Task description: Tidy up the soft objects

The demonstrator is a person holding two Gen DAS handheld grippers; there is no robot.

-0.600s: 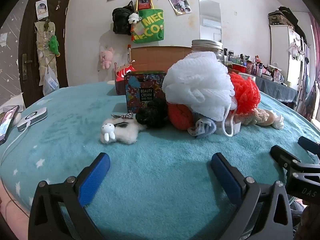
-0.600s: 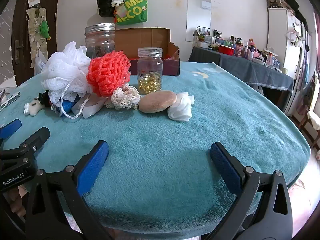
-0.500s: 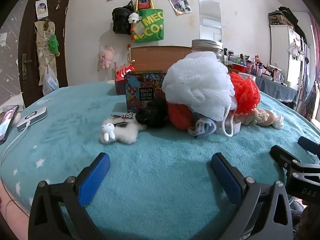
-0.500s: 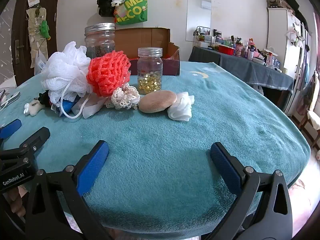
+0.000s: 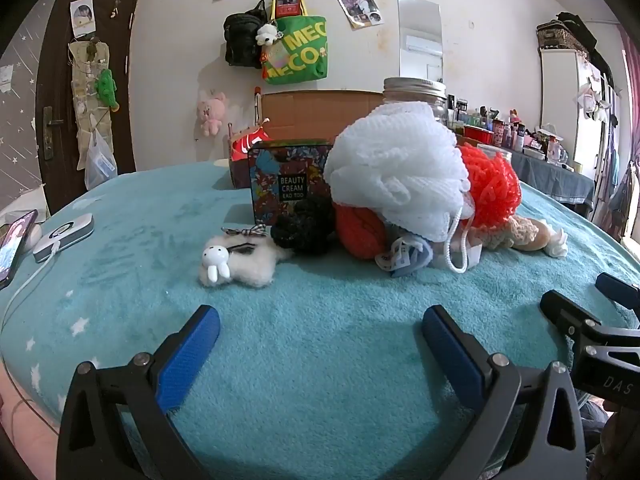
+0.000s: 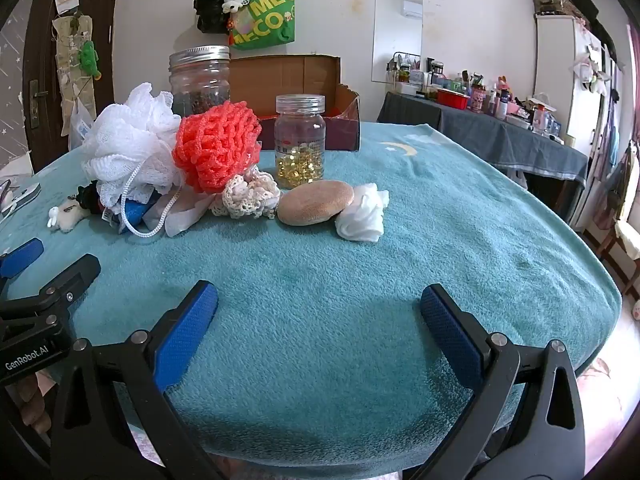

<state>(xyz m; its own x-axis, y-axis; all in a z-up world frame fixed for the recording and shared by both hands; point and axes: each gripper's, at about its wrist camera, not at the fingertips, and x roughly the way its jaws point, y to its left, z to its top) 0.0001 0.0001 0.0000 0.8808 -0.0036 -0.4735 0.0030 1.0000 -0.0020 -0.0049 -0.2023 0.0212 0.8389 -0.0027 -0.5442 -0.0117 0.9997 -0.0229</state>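
Observation:
A heap of soft things lies mid-table on the teal cloth (image 5: 320, 360): a white mesh pouf (image 5: 396, 172) (image 6: 128, 144), an orange-red mesh pouf (image 5: 490, 188) (image 6: 218, 148), a cream crochet piece (image 6: 250, 196), a tan round sponge (image 6: 316, 208), a white cloth wad (image 6: 362, 216), a black scrunchie (image 5: 304, 228) and a white fluffy bunny clip (image 5: 236, 260) (image 6: 66, 216). My left gripper (image 5: 320, 332) stands open in front of the heap, well short of it, nothing between its fingers. My right gripper (image 6: 318, 312) is open too, short of the sponge.
Behind the heap stand a patterned "Beauty Cream" tin (image 5: 288, 180), a big lidded glass jar (image 6: 200, 80), a small jar of yellow capsules (image 6: 300, 144) and an open cardboard box (image 6: 300, 88). A phone (image 5: 14, 240) and a white device (image 5: 64, 232) lie at the left edge.

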